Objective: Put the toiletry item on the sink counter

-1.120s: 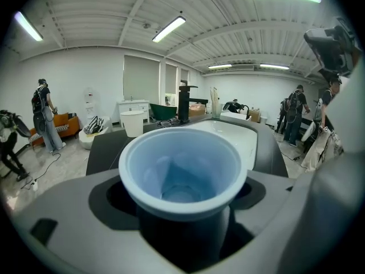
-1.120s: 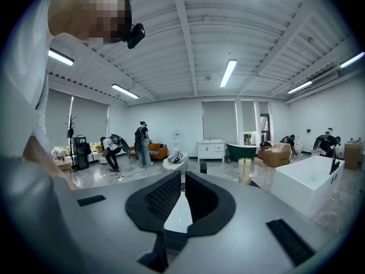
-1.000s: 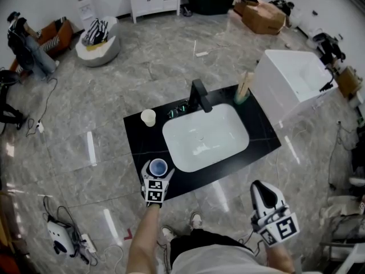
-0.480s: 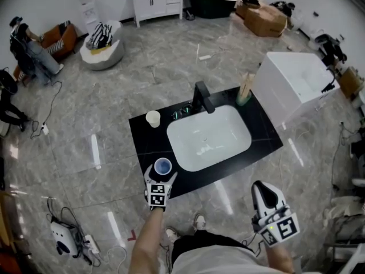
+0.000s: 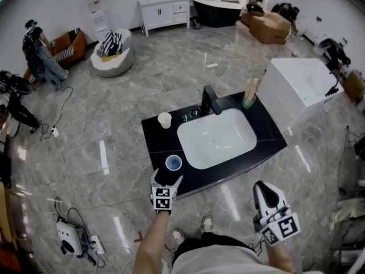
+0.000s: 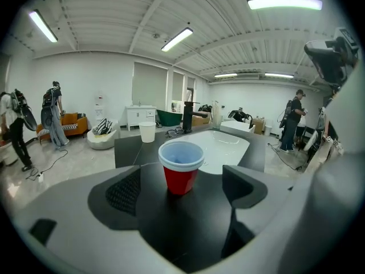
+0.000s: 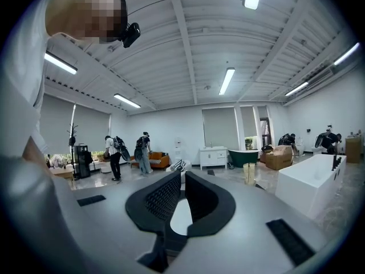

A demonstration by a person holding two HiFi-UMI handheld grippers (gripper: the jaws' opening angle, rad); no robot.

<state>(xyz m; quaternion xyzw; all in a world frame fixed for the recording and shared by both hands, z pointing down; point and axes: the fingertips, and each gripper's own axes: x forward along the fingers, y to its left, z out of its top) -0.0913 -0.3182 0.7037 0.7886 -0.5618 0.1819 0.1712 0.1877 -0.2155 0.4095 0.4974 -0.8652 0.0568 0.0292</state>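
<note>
A red cup with a blue inside stands upright near the front left corner of the black sink counter. My left gripper sits just in front of it, open. In the left gripper view the cup stands free between and slightly ahead of the wide-apart jaws of this gripper, with a gap on each side. My right gripper hangs off the counter at the lower right, shut and holding nothing. In the right gripper view its pads meet.
A white basin fills the counter's middle, with a black faucet behind it. A white cup stands at the back left, and a green holder with wooden sticks at the back right. A white tub stands right of the counter.
The left gripper has drawn back a little from the cup, which stays standing on the counter. The head view has shifted. The right gripper has hardly moved.
</note>
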